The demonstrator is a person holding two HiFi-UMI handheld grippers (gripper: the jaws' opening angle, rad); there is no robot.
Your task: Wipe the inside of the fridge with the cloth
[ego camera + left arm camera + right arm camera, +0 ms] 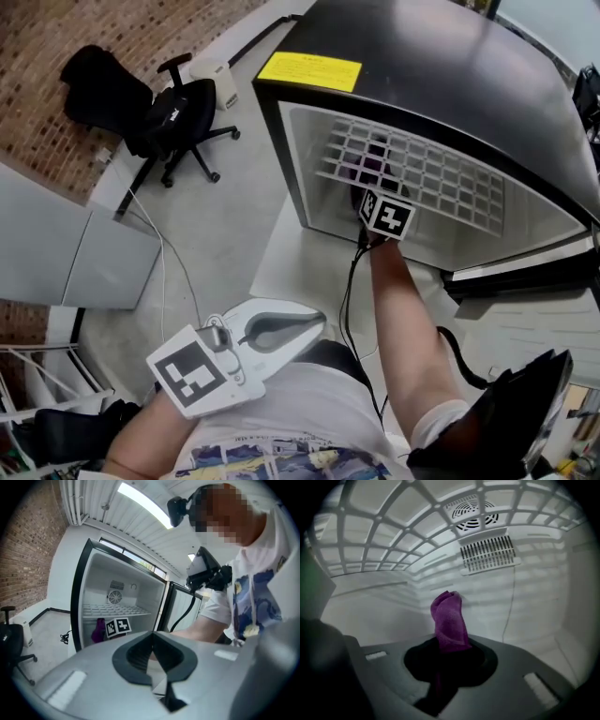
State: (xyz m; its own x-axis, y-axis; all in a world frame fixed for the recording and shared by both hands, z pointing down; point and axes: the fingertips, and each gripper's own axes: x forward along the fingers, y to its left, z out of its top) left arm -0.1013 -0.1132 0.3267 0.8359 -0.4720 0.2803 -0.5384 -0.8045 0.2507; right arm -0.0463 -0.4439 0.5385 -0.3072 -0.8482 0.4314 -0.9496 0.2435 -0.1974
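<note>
Purple fuzzy cloth [450,618]: centre of the right gripper view, rising bunched from the tongs before the fridge's white back wall; contact with the wall cannot be told.
Right tongs [448,658]: clamped on the cloth's lower end, reaching inside the fridge below the shelf.
Left tongs [298,328]: tips together with nothing between them, lower left of the head view, outside the fridge.
Black fridge with white interior [441,66]: upper right of the head view, standing open.
White wire shelf [422,173]: spans the fridge above the cloth.
Black office chair [178,122]: upper left, on the floor.
</note>
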